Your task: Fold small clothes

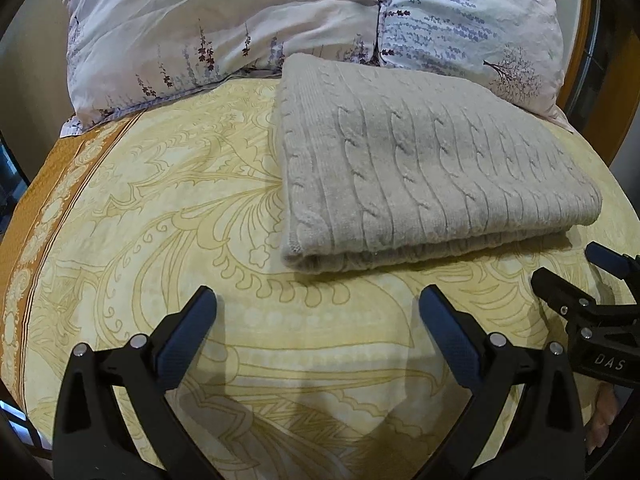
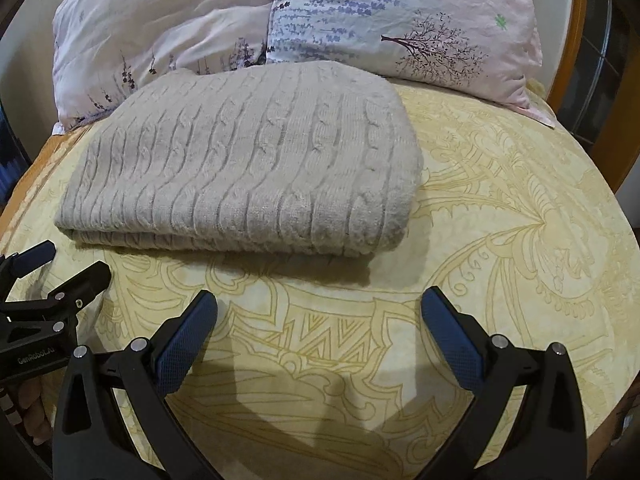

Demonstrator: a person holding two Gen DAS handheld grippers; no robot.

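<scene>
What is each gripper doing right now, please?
Left gripper: open, holding nothing, short of the folded sweater.
Right gripper: open, holding nothing.

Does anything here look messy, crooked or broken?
Nothing stands out. The grey cable-knit sweater lies neatly folded on the yellow bedspread, its far edge against the floral pillows. Left gripper and right gripper are open, touching nothing.

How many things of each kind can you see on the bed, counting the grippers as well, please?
Folded knit garments: 1, the grey cable-knit sweater on the yellow bedspread.
Pillows: 2, the left pillow and the right pillow, both floral and side by side.
Hand-held grippers: 2, the left hand-held gripper and the right hand-held gripper, both open and empty.
Total: 5.
</scene>
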